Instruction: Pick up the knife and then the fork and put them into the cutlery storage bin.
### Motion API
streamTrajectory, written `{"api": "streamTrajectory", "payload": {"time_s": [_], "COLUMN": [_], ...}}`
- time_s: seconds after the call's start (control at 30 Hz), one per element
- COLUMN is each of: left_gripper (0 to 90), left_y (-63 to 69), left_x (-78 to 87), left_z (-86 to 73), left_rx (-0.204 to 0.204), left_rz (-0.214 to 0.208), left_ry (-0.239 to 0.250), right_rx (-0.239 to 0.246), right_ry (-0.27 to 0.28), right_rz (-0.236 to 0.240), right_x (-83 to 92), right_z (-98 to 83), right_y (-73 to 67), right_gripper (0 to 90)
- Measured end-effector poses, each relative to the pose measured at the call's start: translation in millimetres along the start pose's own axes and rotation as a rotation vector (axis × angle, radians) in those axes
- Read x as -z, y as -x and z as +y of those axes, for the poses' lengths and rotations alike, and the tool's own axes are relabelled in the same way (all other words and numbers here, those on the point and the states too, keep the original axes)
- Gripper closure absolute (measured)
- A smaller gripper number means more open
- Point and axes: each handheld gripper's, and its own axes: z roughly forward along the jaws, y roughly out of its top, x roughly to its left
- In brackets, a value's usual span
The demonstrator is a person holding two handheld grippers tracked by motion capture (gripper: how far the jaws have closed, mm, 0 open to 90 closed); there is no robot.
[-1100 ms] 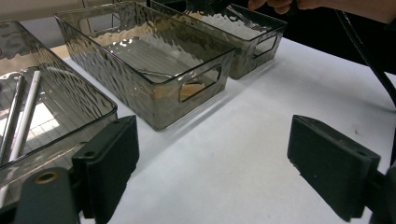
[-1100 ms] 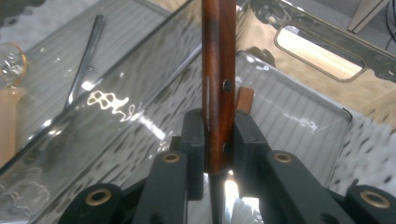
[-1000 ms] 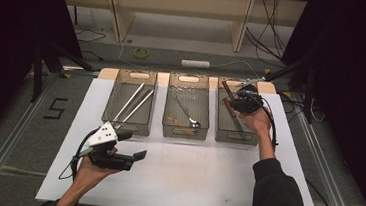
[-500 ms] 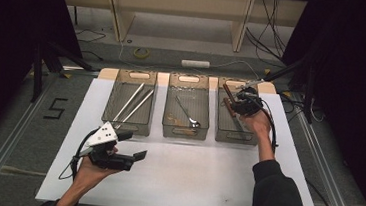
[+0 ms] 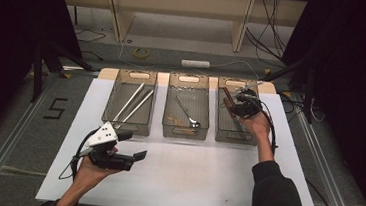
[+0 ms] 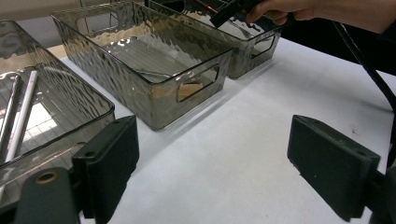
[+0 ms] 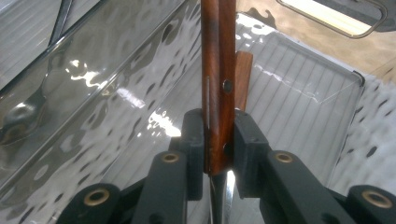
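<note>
The right gripper [image 5: 231, 101], clamped on a wooden-handled knife [image 7: 218, 88], sits slightly farther over the right bin [image 5: 232, 133] than a second ago.

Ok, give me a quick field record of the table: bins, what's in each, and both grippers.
surface: white table top
left bin: two long metal rods
middle bin: one metal spoon
right bin: a second wooden piece on the floor
right gripper: over the right bin, jaws pressed on a wooden-handled utensil
left gripper: jaws wide apart, nothing between them, above the white top near the left bin
</note>
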Motion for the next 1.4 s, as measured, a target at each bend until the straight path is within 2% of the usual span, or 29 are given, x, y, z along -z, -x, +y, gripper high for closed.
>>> {"api": "streamTrajectory", "payload": {"time_s": [0.4,0.77,1.1,1.4], "left_gripper": [16.2,16.1,16.1,16.1], "left_y": [0.0,0.0,-0.2,-0.6], "left_x": [-0.5,-0.5,-0.7,-0.3], "left_z": [-0.2,0.0,0.1,0.2], "left_rx": [0.003,0.009,0.015,0.019], "left_rz": [-0.002,0.0,-0.001,-0.002], "left_ry": [-0.004,-0.001,0.0,0.001], "right_rx": [-0.017,-0.035,-0.061,-0.086], "right_ry": [-0.02,0.027,0.098,0.162], "right_rz": [-0.001,0.033,0.081,0.124], "right_x": [-0.8,9.6,25.3,40.5], "right_z": [-1.0,2.0,-9.4,-19.7], "right_y": [1.8,0.0,-2.1,-11.2], "right_gripper": [75.1,62.6,54.5,46.7]}}
